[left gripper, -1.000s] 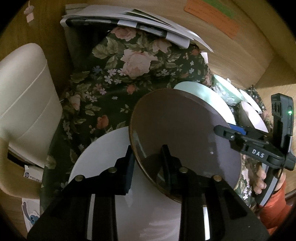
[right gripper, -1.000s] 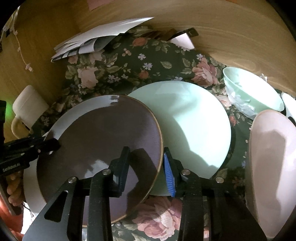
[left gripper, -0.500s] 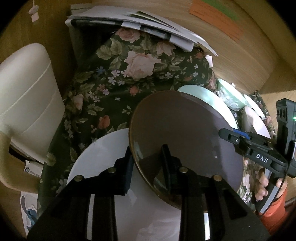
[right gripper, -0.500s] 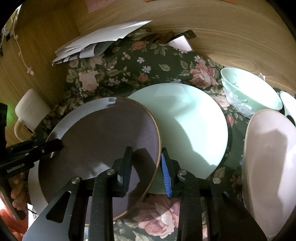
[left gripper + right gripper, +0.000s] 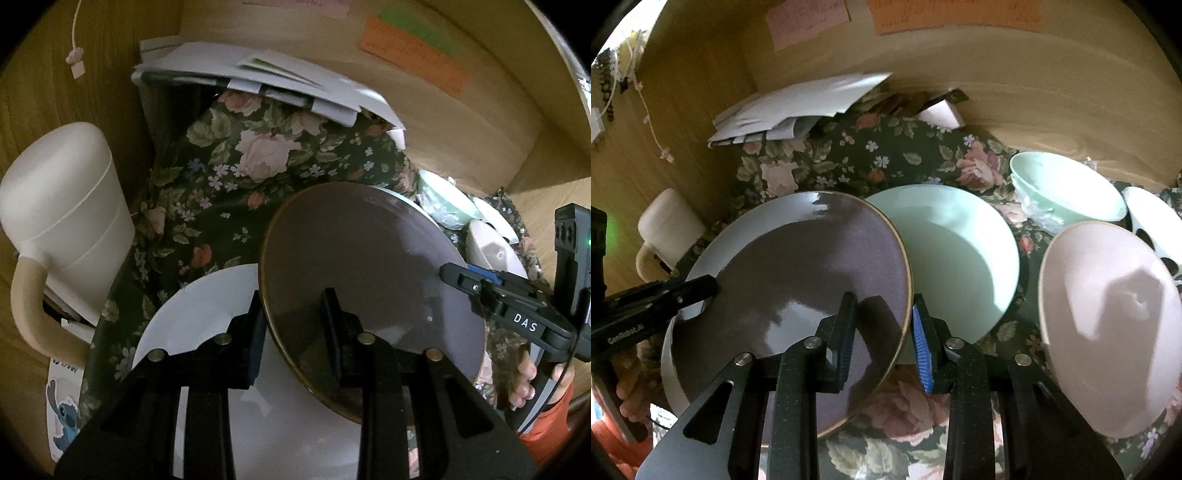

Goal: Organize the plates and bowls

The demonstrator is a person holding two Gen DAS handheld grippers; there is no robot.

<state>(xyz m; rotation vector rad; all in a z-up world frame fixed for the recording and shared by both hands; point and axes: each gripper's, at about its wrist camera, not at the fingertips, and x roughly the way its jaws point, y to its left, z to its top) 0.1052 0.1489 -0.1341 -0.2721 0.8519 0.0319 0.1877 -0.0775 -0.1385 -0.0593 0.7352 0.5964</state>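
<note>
Brown glazed ceramic with a thin golden rim, the brown plate (image 5: 798,280) is held tilted between both tools, low and centre in each view, above the white plate (image 5: 207,325) and overlapping the edge of the mint plate (image 5: 960,258). The left gripper (image 5: 291,332) has its jaws closed on the plate's near rim, 1 finger above and 1 below. The right gripper (image 5: 882,332) straddles the opposite rim; its jaws have just been closing on that edge and now pinch it.

To do this well, I would keep both grips level with each other, so the slick glaze cannot slide out, then lower the plate flat and centred on the white plate before letting go, 1 side at a time.

At the right of the right wrist view sit a pale pink bowl (image 5: 1108,325), smooth and matt, and a mint bowl (image 5: 1067,192). All of it rests on a floral cloth (image 5: 229,184) over the desk, soft and slightly rumpled. A cream mug (image 5: 62,218) stands at the left.
</note>
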